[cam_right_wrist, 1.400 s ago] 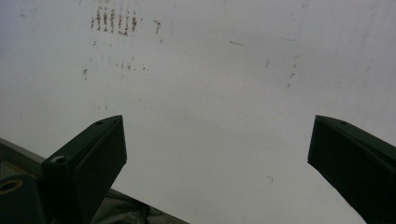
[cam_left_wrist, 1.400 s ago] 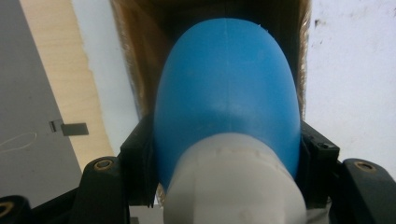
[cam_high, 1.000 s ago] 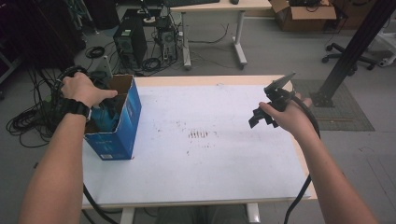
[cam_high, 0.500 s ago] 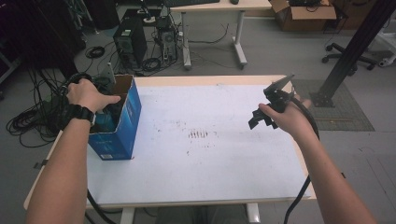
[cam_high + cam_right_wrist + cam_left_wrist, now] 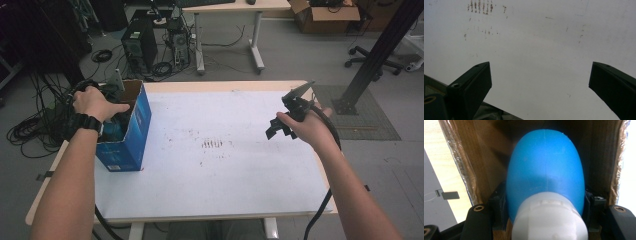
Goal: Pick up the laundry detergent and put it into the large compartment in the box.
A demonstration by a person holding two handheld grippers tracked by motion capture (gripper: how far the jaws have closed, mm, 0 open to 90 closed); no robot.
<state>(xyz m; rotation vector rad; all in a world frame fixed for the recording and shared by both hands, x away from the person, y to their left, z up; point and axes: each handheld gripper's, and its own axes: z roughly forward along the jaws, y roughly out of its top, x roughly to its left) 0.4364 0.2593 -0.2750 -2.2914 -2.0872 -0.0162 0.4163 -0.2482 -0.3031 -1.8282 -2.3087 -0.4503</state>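
- The left hand [image 5: 95, 102] is down in the open top of a blue cardboard box [image 5: 131, 135] that sits at the table's [image 5: 225, 200] left edge, toward the far corner.
- In the left gripper view the left gripper [image 5: 544, 220] has its jaws clamped on either side of a blue bottle [image 5: 545, 167] with a white cap [image 5: 550, 218], brown box walls all round it.
- The right gripper [image 5: 285, 120] hangs above the table near its right edge; the right gripper view has its jaws spread wide apart, nothing between them.
- Some reddish-brown smudges [image 5: 212, 144] sit around the middle of the white tabletop.
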